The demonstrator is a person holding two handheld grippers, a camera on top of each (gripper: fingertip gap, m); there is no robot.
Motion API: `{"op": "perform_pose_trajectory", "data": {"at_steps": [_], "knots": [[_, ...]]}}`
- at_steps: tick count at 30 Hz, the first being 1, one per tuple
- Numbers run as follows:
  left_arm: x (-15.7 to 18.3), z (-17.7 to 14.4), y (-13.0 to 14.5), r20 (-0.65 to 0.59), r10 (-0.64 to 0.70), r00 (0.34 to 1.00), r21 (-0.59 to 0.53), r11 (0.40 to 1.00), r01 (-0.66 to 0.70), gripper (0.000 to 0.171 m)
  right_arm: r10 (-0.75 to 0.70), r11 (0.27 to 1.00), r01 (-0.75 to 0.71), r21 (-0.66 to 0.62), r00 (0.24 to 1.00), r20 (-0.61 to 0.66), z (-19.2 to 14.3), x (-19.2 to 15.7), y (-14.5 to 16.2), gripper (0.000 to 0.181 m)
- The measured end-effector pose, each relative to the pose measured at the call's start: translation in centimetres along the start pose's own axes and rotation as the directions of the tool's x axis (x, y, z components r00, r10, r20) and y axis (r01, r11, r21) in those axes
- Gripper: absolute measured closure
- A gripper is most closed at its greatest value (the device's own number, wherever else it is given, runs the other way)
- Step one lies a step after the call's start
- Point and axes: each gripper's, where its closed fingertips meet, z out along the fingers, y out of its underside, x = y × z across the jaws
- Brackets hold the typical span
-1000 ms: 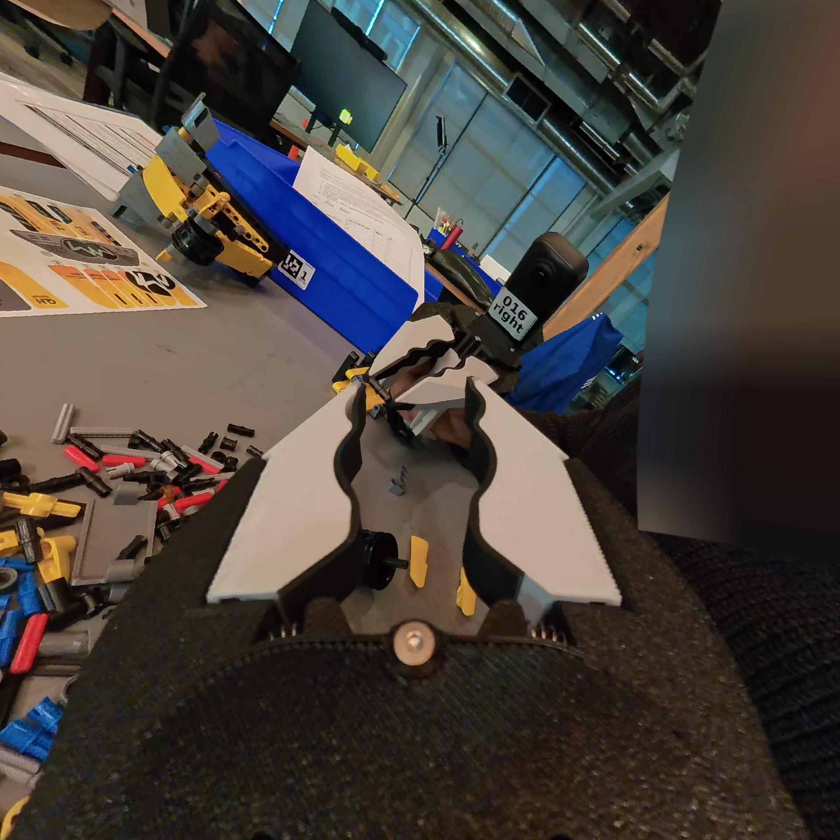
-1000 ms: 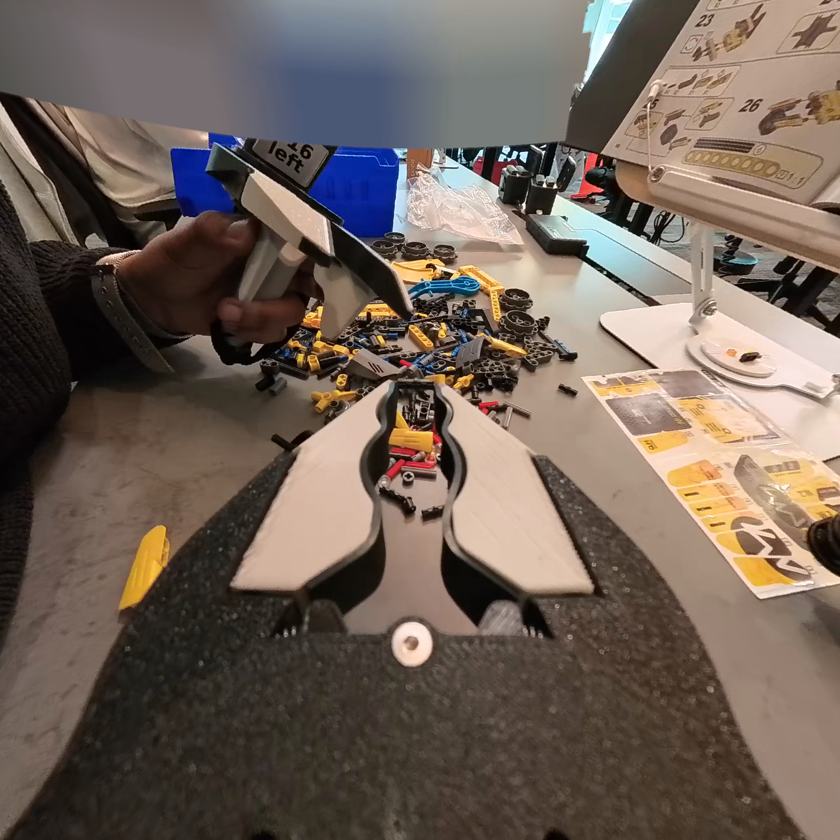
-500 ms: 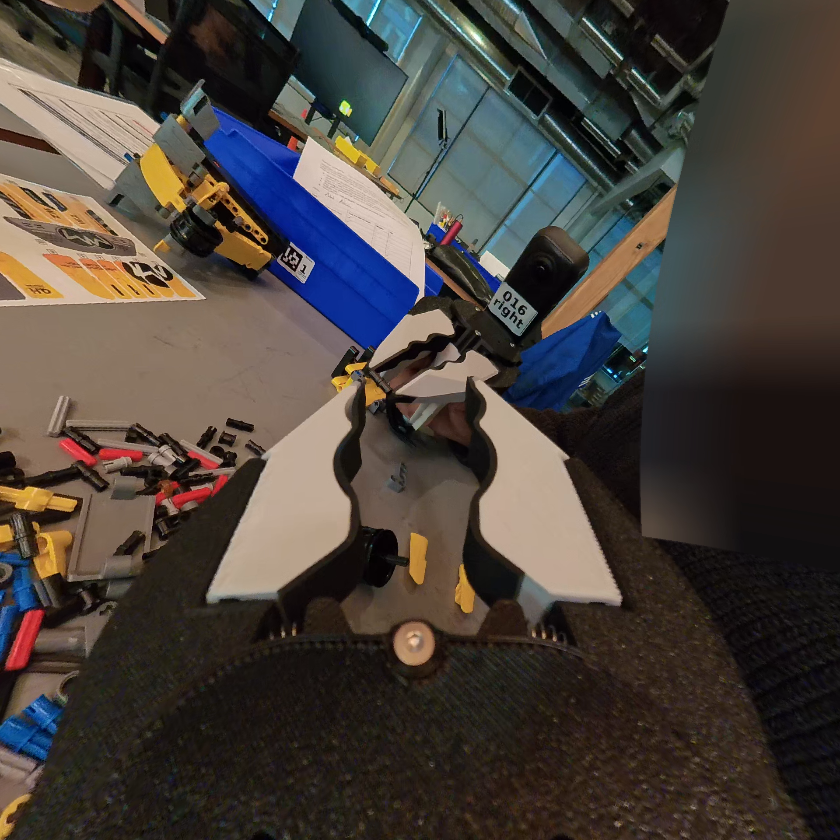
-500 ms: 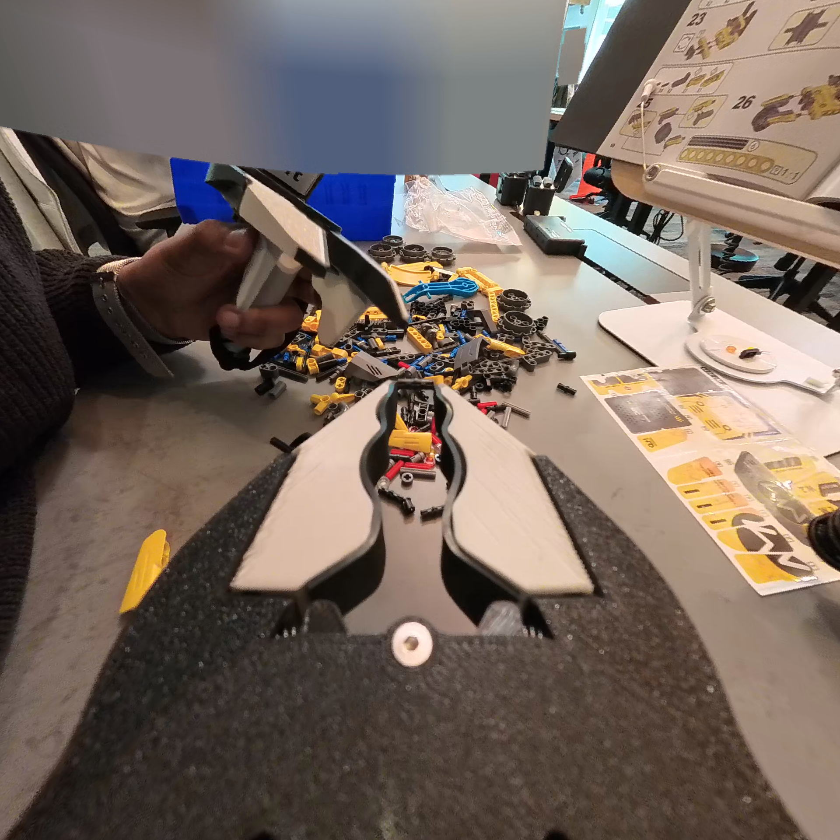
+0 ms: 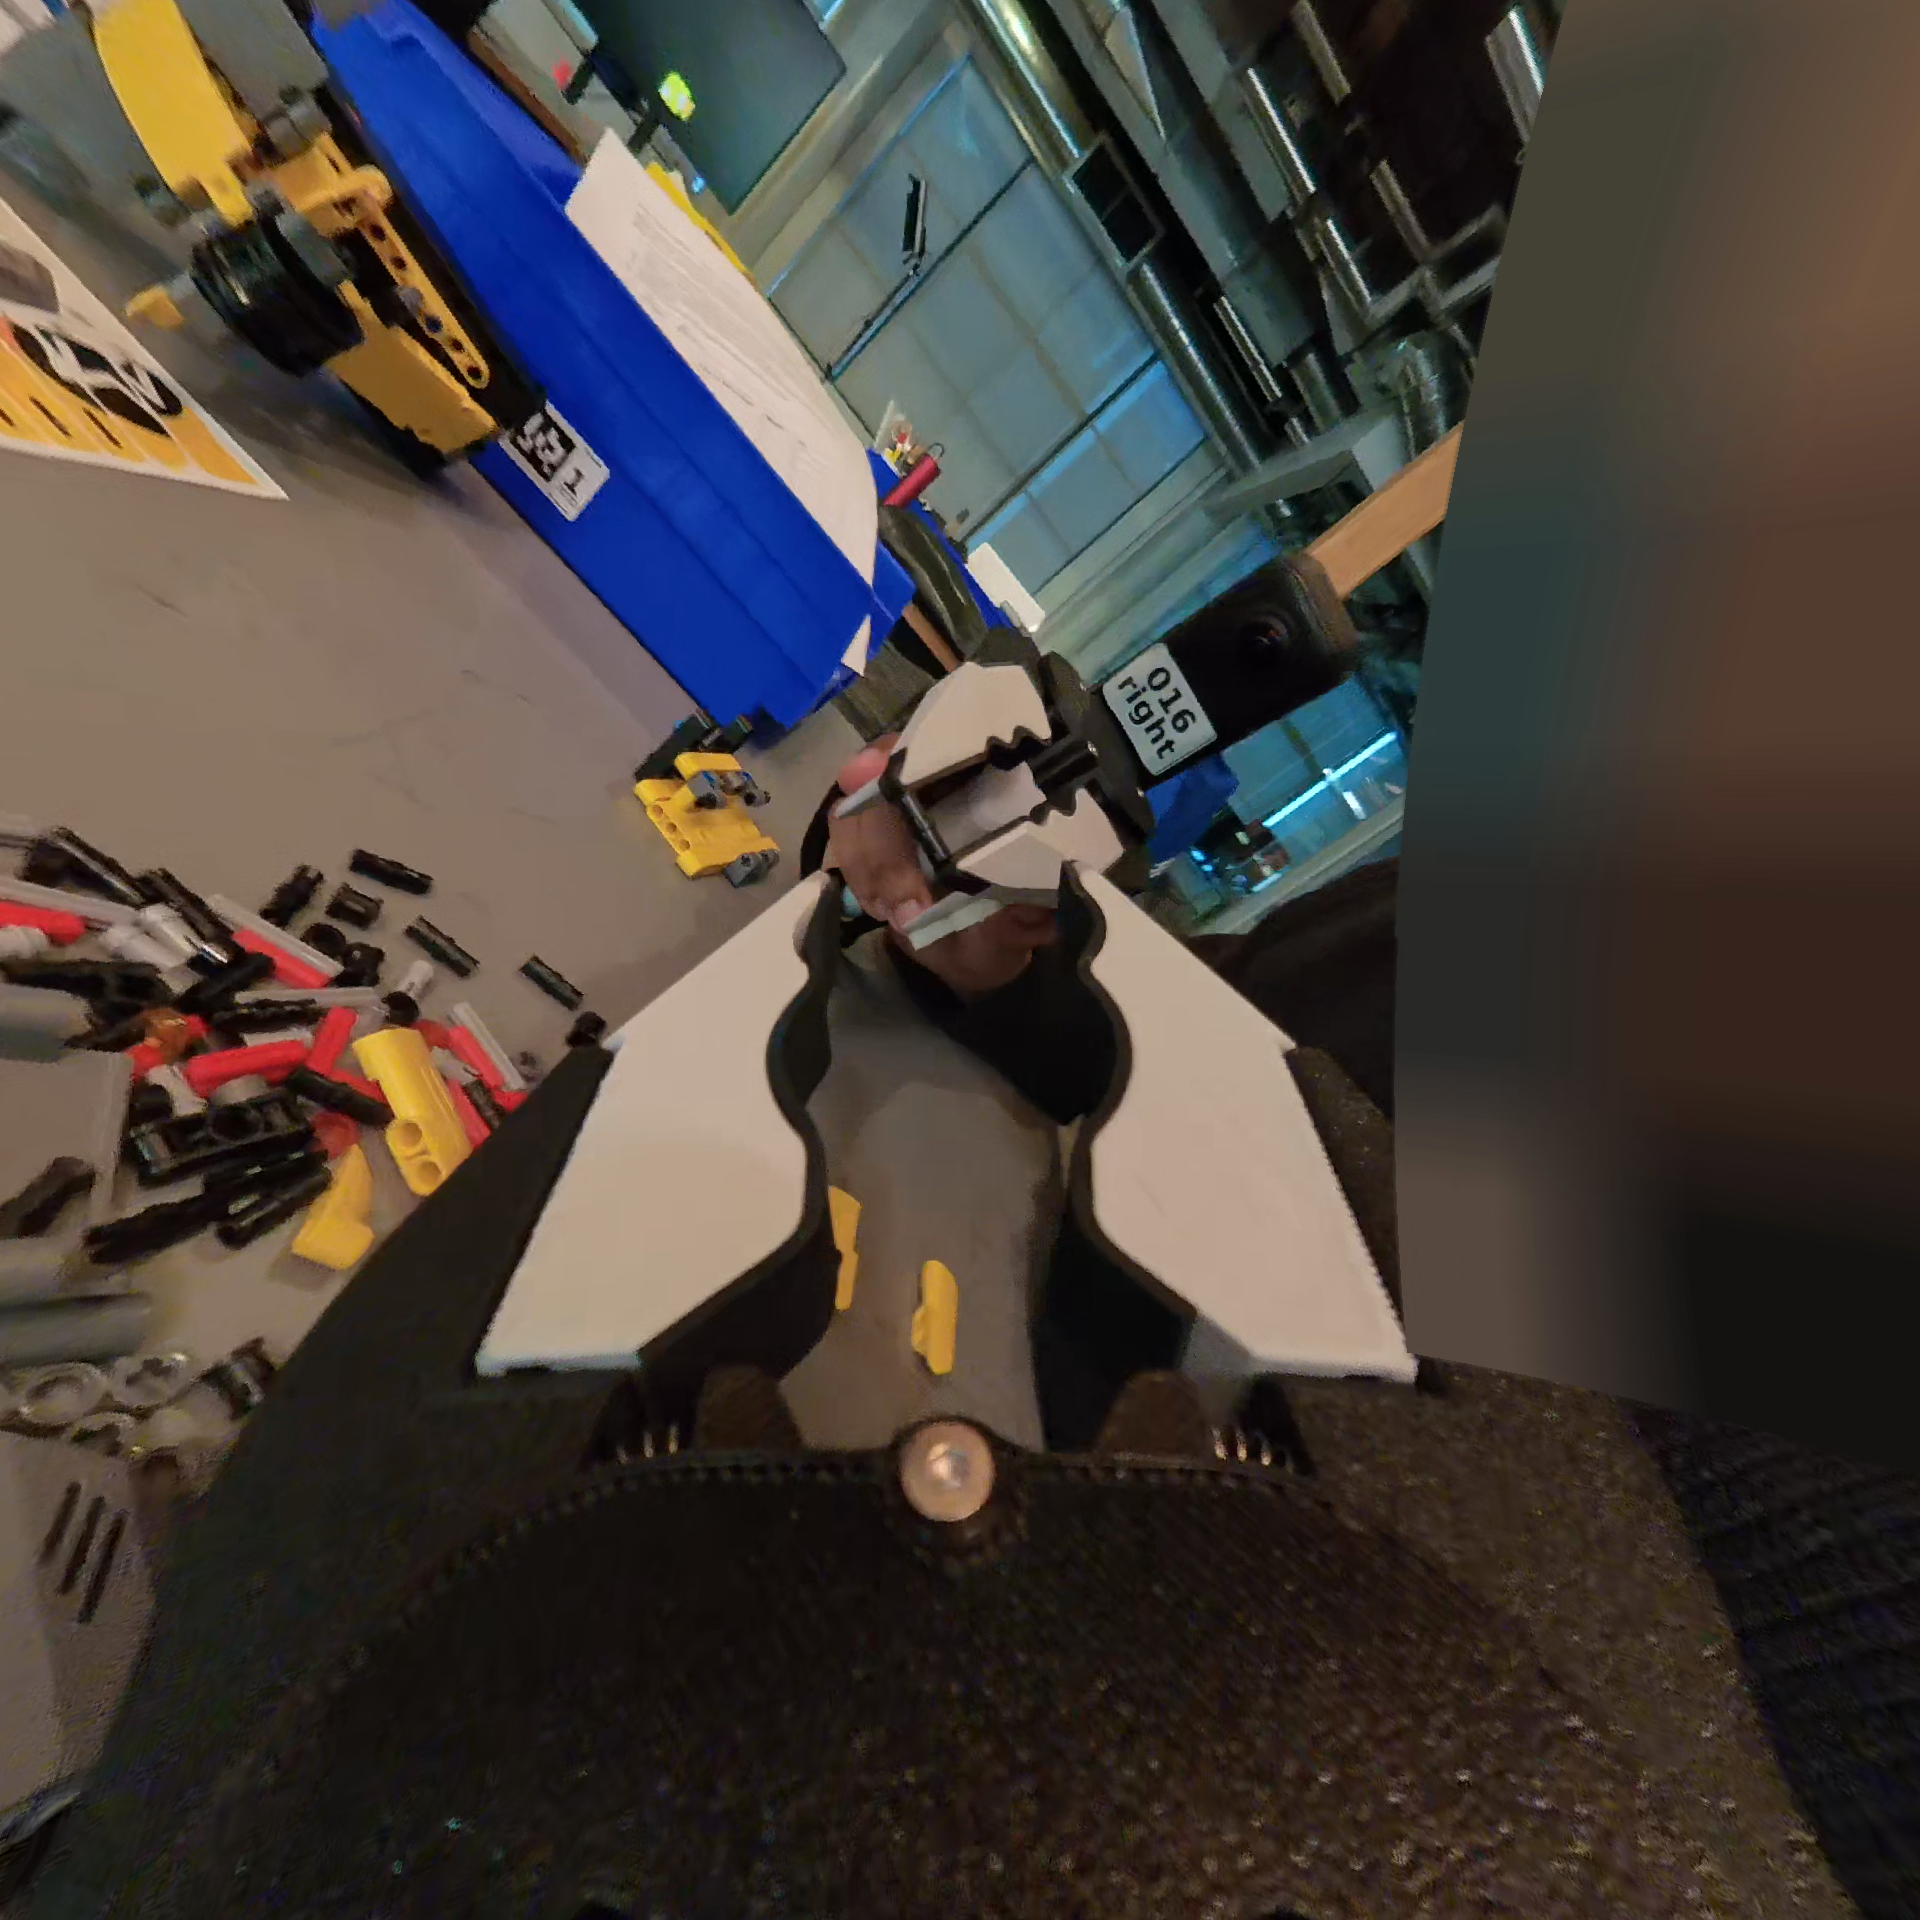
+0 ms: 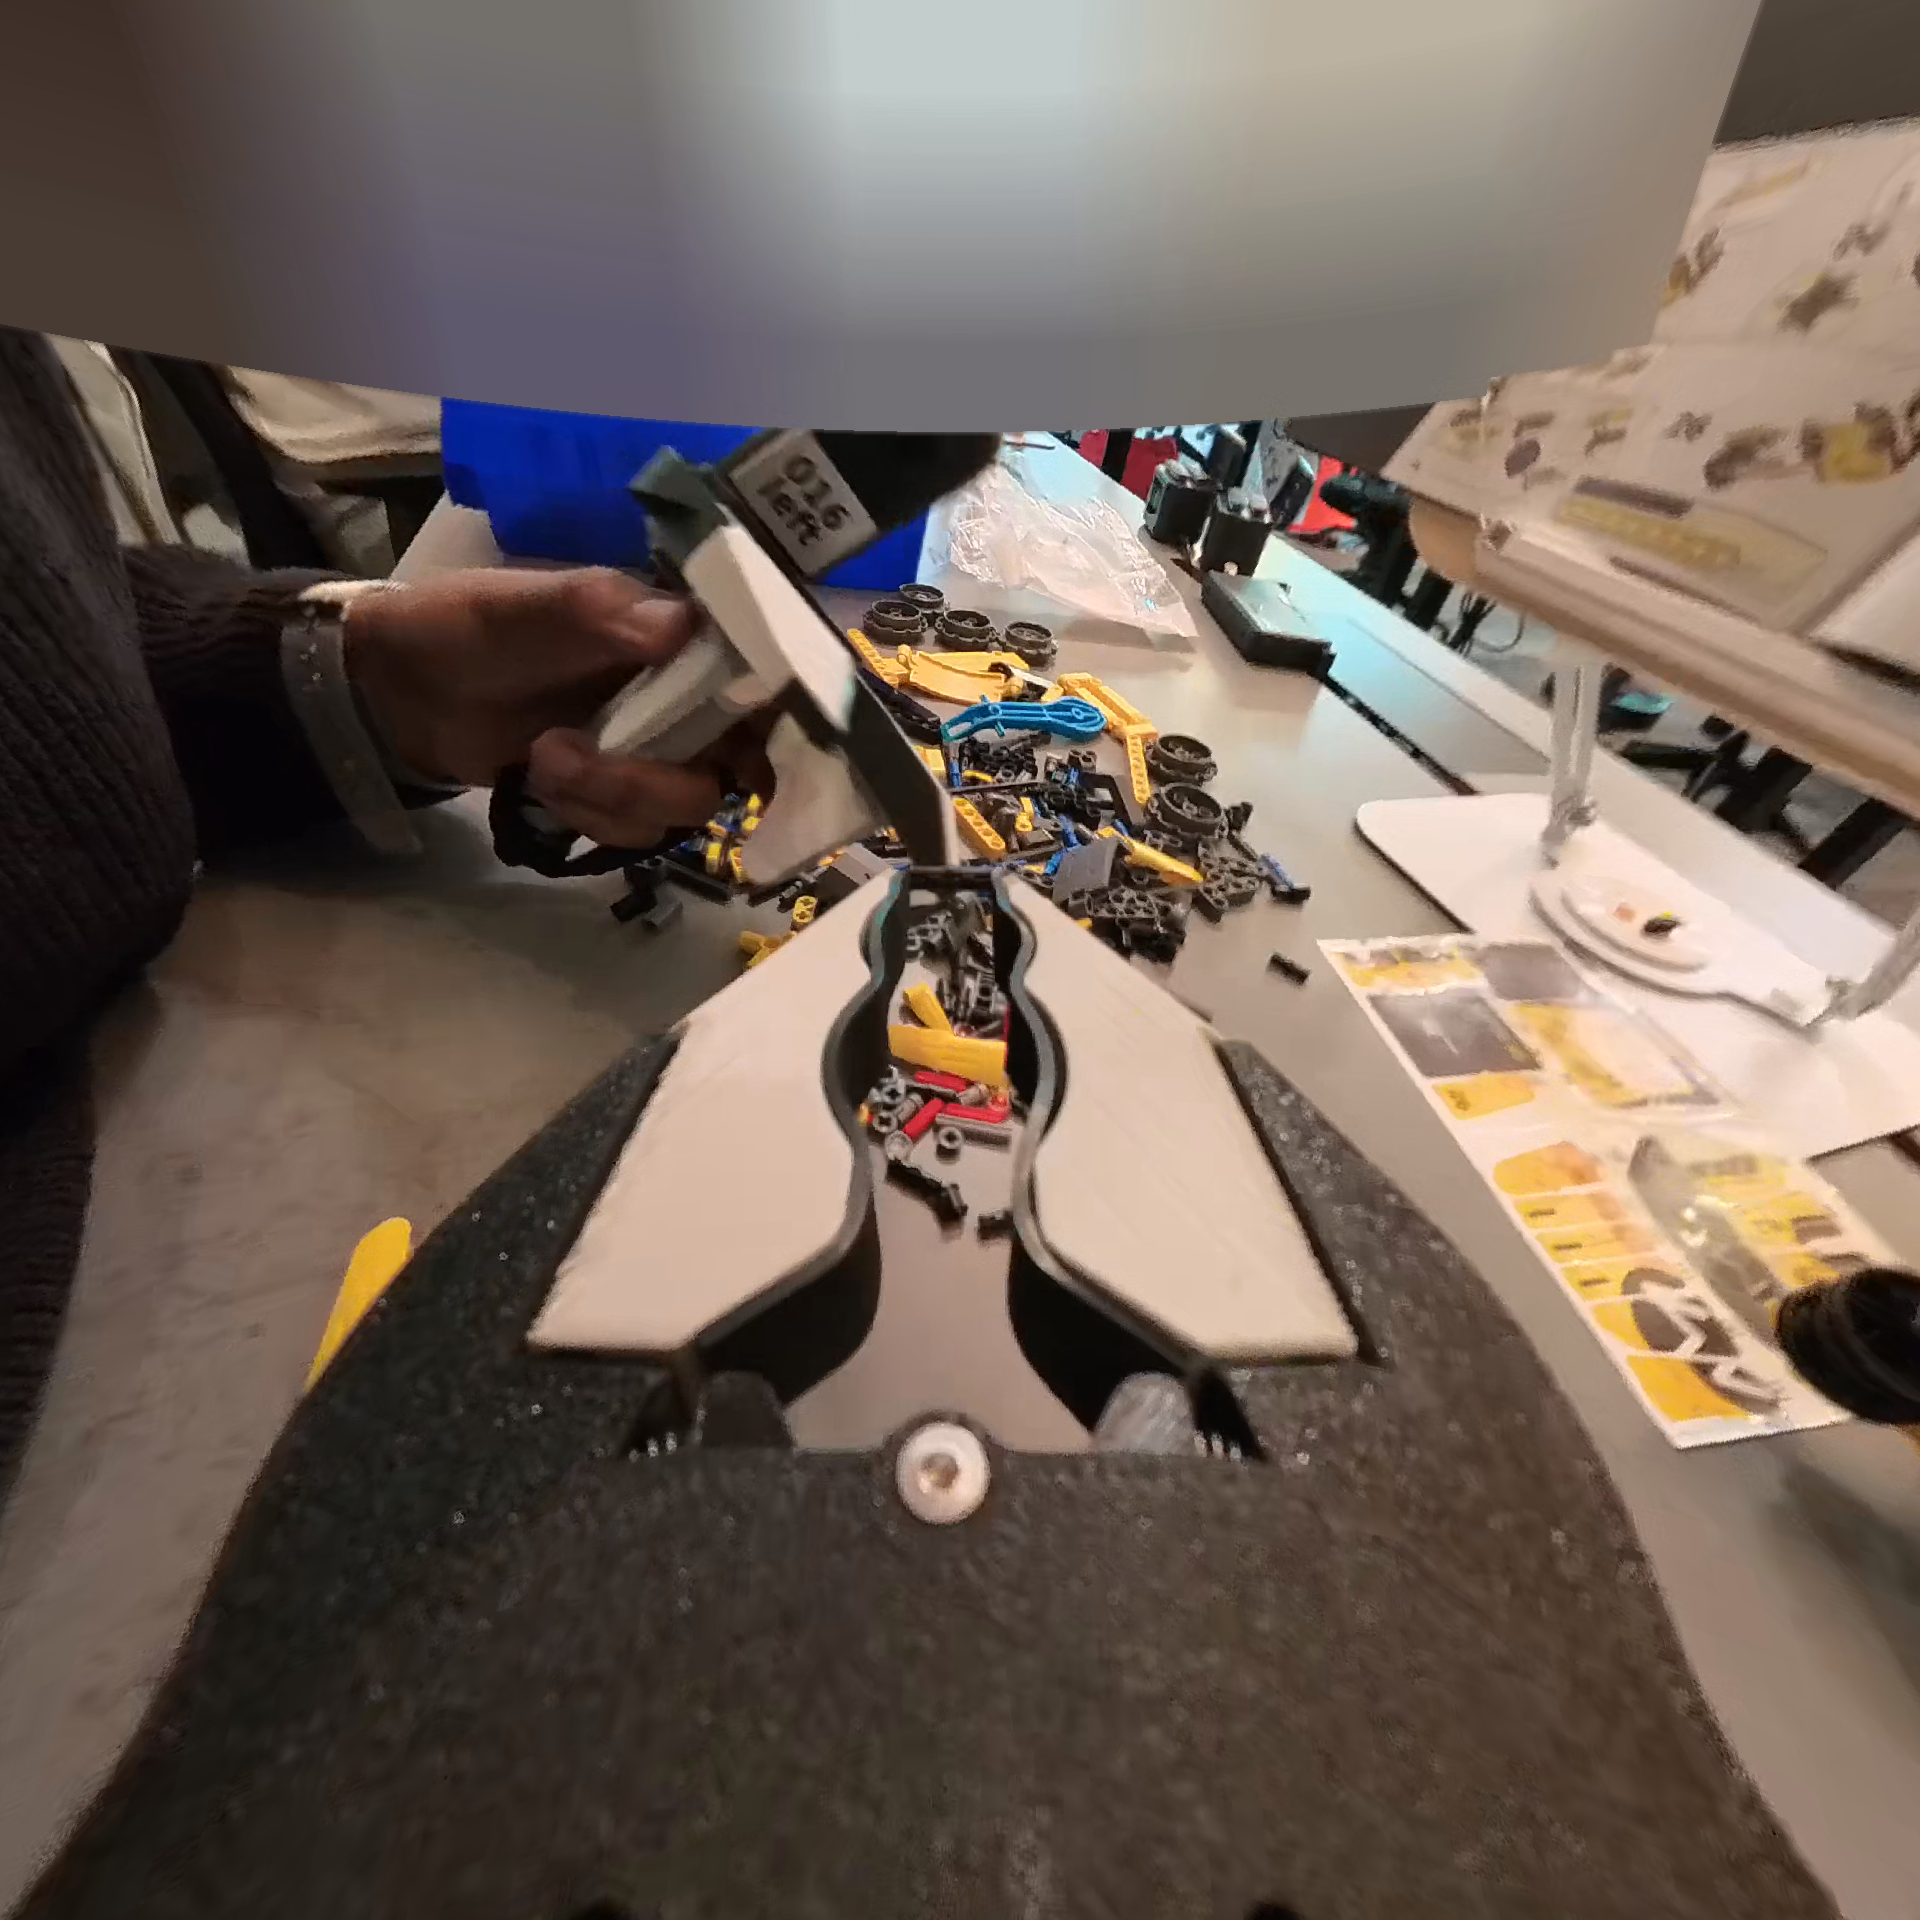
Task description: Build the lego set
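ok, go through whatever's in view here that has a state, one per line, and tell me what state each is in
left gripper: open, nothing between its fingers, above the grey table.
right gripper: narrow gap at the tips, holding nothing, over the loose parts pile.
yellow model: partly assembled, standing by the blue bin.
instruction booklet: open on its stand.

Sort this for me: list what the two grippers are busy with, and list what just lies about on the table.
At the grippers: left gripper, open above small yellow pieces; right gripper, tips by the loose parts pile, a thin grey piece at them.
Lying about: blue bin, half-built yellow model, sticker sheet, booklet on its stand, clear bag.
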Motion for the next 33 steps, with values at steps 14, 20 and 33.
{"op": "perform_pose_trajectory", "data": {"at_steps": [14, 20, 33], "knots": [[0.5, 0.5, 0.9, -0.102, -0.156, 0.983, -0.045, 0.987, 0.152, 0.148, -0.167, 0.986, 0.166, -0.034, 0.986, -0.013, 0.6, -1.5, -0.1, 0.166], [0.4, 0.6, 1.4, -0.094, -0.131, 0.987, -0.071, 0.99, 0.124, 0.171, -0.184, 0.982, 0.183, -0.036, 0.983, -0.012, 0.6, -1.6, 0.0, 0.166], [-0.5, 0.0, 1.3, 0.058, 0.088, 0.994, -0.105, 0.991, -0.082, 0.171, 0.182, 0.983, -0.175, -0.06, 0.974, 0.137, 0.8, -1.5, 0.8, 0.125]]}}
